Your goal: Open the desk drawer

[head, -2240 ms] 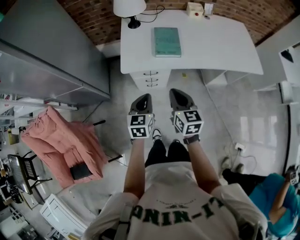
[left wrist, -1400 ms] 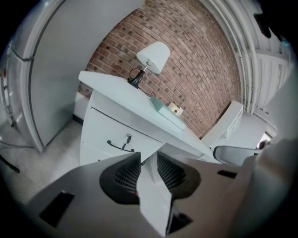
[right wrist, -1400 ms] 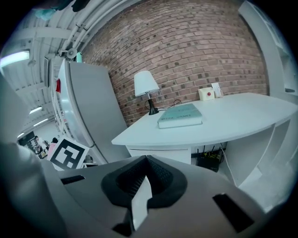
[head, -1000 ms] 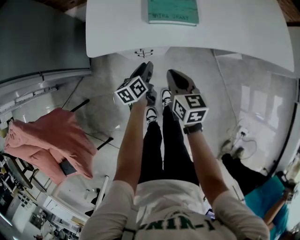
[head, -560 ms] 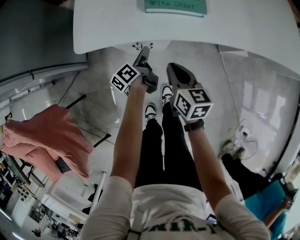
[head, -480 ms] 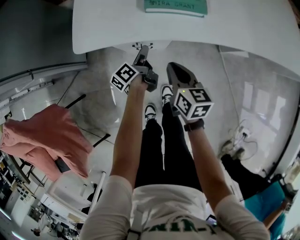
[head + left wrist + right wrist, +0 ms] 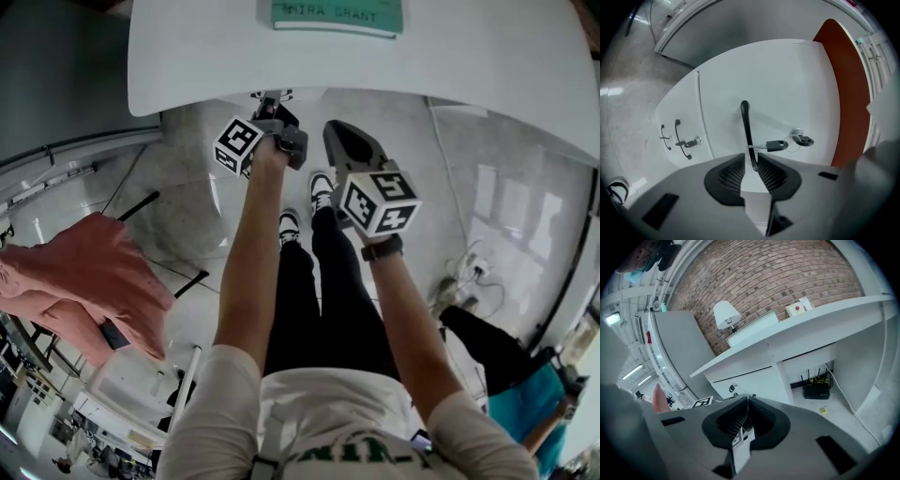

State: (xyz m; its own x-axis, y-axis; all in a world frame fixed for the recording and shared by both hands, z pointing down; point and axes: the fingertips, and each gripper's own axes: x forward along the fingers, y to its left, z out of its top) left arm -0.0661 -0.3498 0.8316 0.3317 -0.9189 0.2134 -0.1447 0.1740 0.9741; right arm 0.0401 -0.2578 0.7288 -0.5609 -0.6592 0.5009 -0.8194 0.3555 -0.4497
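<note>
The white desk (image 7: 187,56) has a drawer unit under its near edge. In the left gripper view the top drawer front (image 7: 787,89) fills the frame, with a thin black handle (image 7: 746,126) and a bunch of keys (image 7: 799,139) in its lock. My left gripper (image 7: 751,158), rolled on its side, has the handle's end between its jaws. The jaws are closing and a small gap still shows on both sides of the handle. In the head view the left gripper (image 7: 273,103) reaches under the desk edge. My right gripper (image 7: 331,127) hangs shut beside it, holding nothing (image 7: 746,399).
A green book (image 7: 337,14) lies on the desk, with a lamp (image 7: 726,314) at its back. Lower drawer handles (image 7: 682,140) sit below. A router (image 7: 816,391) stands in the kneehole. A pink cloth (image 7: 66,281) drapes a chair at left. A seated person (image 7: 525,394) is at right.
My left gripper has moved forward under the desk edge to the drawer handle and rolled onto its side. The right gripper has sunk a little and stays beside it.
</note>
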